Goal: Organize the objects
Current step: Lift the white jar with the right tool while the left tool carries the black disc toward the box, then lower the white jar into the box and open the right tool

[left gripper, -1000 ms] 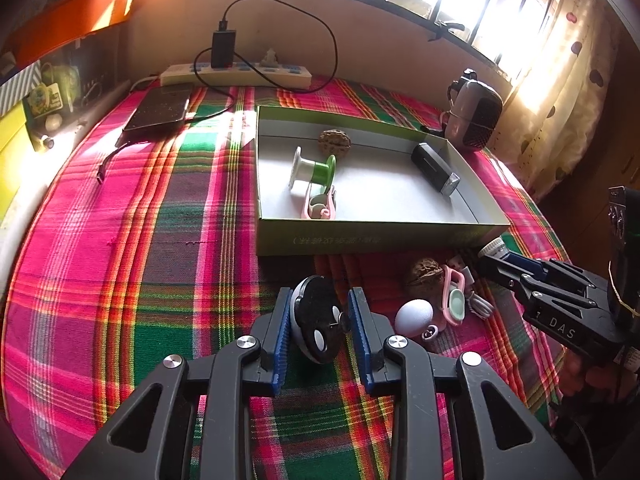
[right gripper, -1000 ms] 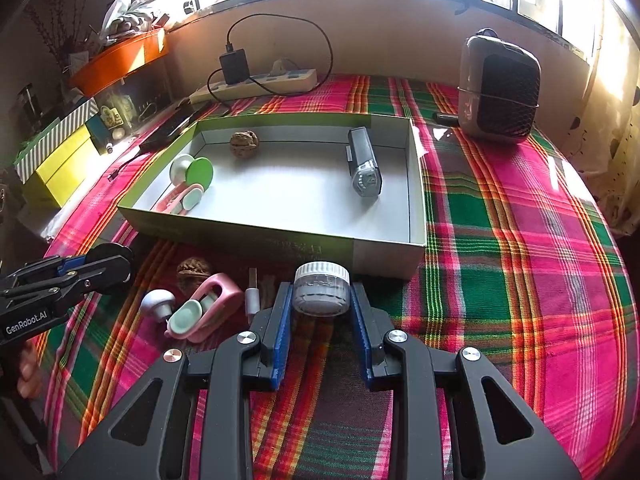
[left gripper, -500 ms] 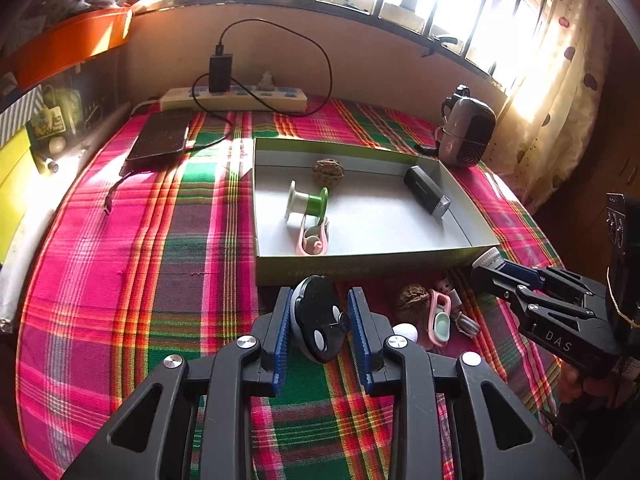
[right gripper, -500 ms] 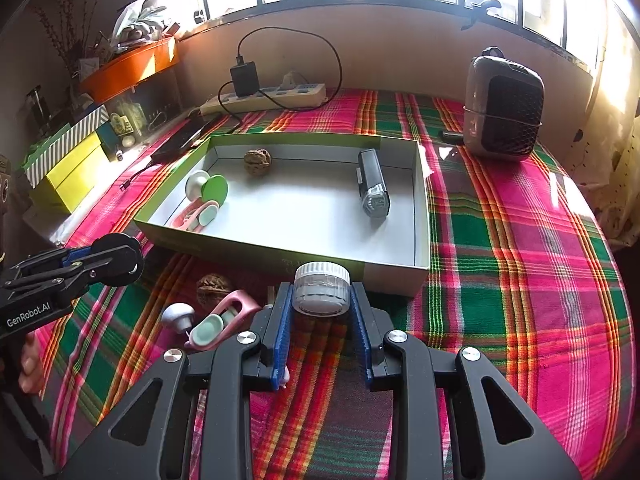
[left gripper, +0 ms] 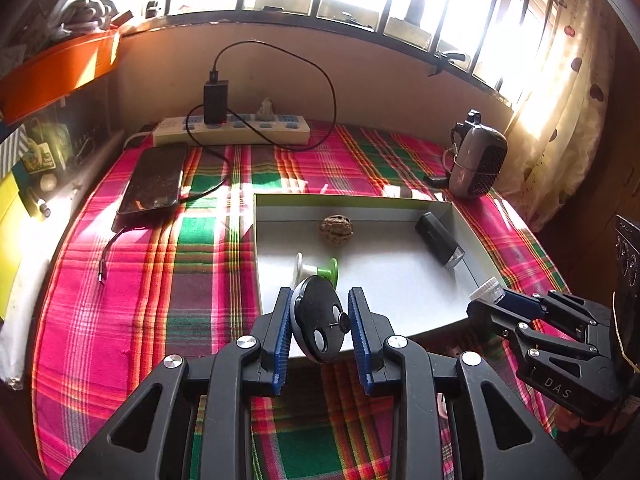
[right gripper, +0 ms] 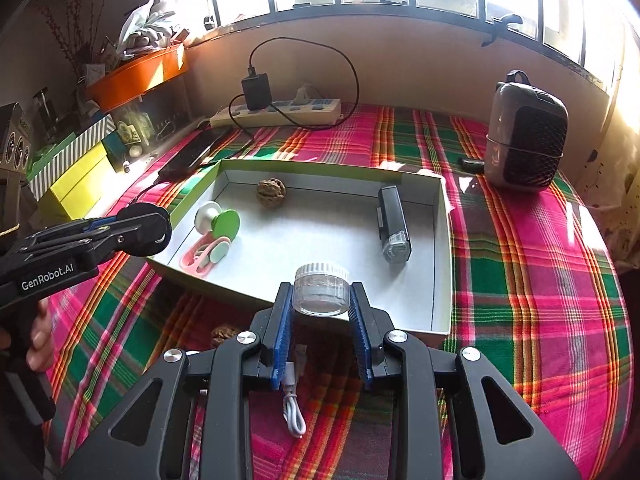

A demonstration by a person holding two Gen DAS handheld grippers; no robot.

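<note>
Both grippers loaded, held over the near wall of the tray (right gripper: pixel 438 248).
Left gripper (left gripper: pixel 316 326) clamps the black disc (left gripper: pixel 320 320); right gripper (right gripper: pixel 320 306) clamps the clear jar (right gripper: pixel 320 290). Risk, my estimate: the disc sits askew and could pivot out; releasing now may catch the wall or hit the green spool (left gripper: pixel 318 270).

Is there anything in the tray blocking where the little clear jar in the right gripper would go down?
Nothing visible. The right gripper holds the clear jar over the tray's near edge; the floor ahead is bare, with the black light off to the right.
</note>
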